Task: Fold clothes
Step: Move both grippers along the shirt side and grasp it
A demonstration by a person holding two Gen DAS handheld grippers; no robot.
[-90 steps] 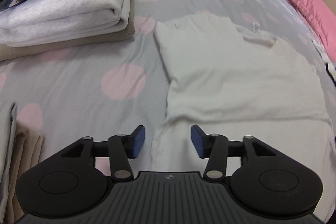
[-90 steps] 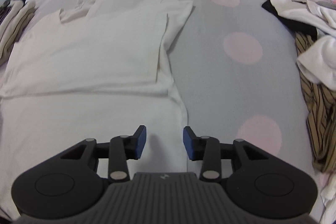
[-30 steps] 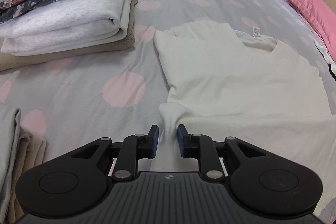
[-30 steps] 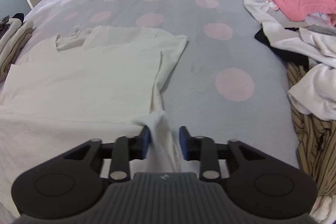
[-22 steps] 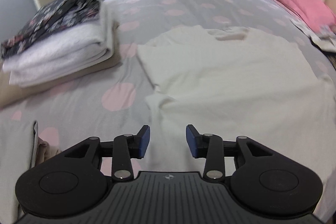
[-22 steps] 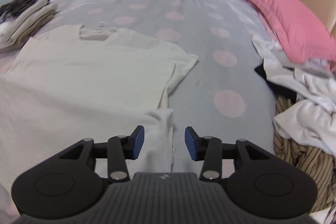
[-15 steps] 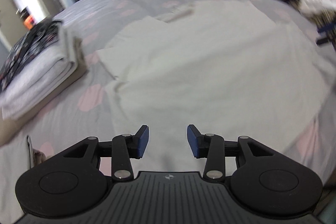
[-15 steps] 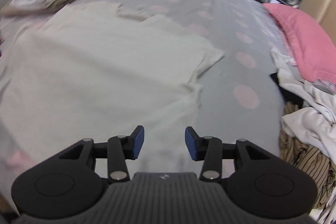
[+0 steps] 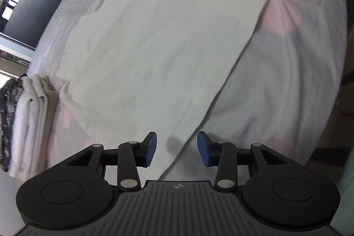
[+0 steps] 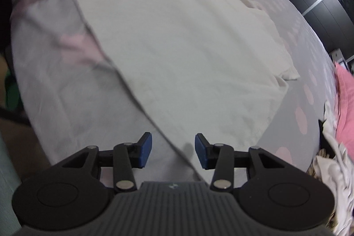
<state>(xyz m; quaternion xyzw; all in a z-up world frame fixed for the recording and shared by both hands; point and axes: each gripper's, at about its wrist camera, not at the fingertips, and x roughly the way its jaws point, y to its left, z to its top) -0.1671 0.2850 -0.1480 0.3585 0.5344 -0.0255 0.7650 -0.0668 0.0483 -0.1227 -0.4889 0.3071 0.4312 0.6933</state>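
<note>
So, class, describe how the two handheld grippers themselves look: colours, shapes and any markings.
Both match. The left gripper and right gripper each have two blue rectangular pads on black linkage arms with silver pivot pins. Behind sit two round black discs and a ribbed dark grey body bearing a small round emblem. No cables, hands or sleeves show.

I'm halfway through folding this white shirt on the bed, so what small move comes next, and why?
Probably close both on the near hem. The left hand-held gripper and right hand-held gripper are open, each straddling the white shirt hem edge, which lies flat on the bedspread.
</note>
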